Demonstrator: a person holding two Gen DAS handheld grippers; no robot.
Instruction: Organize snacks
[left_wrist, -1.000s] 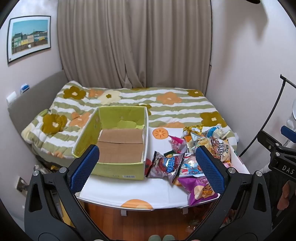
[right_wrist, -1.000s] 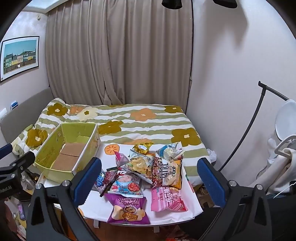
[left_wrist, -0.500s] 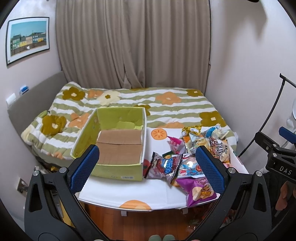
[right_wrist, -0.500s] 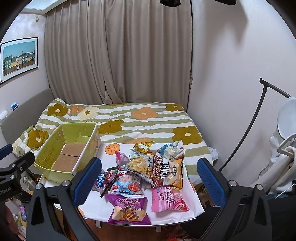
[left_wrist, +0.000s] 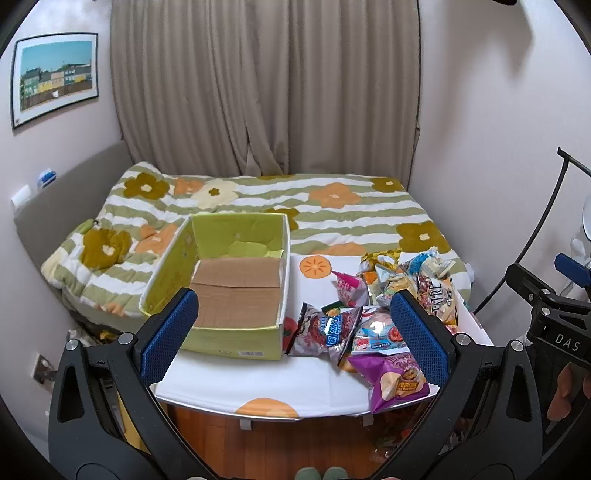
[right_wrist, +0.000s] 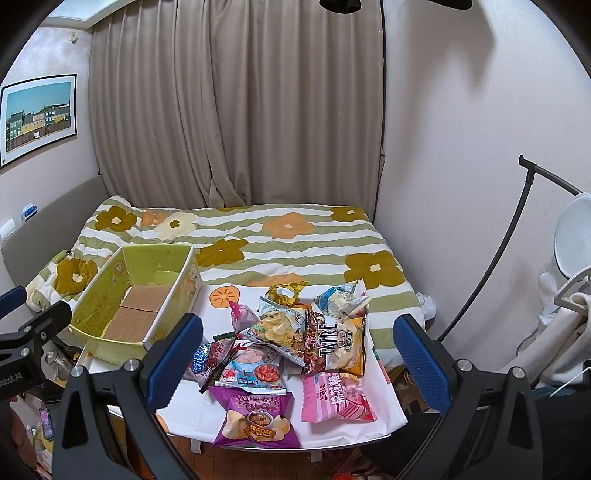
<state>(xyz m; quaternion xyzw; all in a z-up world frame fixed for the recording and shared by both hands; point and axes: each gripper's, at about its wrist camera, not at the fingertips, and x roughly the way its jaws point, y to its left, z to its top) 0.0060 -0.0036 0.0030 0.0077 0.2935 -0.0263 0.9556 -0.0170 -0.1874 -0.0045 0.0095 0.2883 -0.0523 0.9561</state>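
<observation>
An empty green cardboard box (left_wrist: 236, 284) (right_wrist: 140, 295) stands at the left of a white table (left_wrist: 258, 380) (right_wrist: 192, 410). A pile of several snack bags lies to its right: a purple chip bag (left_wrist: 397, 380) (right_wrist: 256, 421), a pink bag (right_wrist: 334, 397), a TATRE bag (right_wrist: 334, 343) (left_wrist: 437, 295), a dark red bag (left_wrist: 325, 328). My left gripper (left_wrist: 295, 336) is open and empty, held back from the table's front edge. My right gripper (right_wrist: 295, 354) is open and empty, in front of the pile.
A bed with a flowered striped quilt (left_wrist: 332, 206) (right_wrist: 280, 236) lies behind the table. Curtains (left_wrist: 266, 88) hang at the back. A black lamp stand (right_wrist: 517, 236) and white clothes (right_wrist: 565, 332) are at the right. Wooden floor (left_wrist: 295, 443) shows below.
Both grippers have drifted slightly, so the scene shifts a little in each view. Nothing on the table has moved.
</observation>
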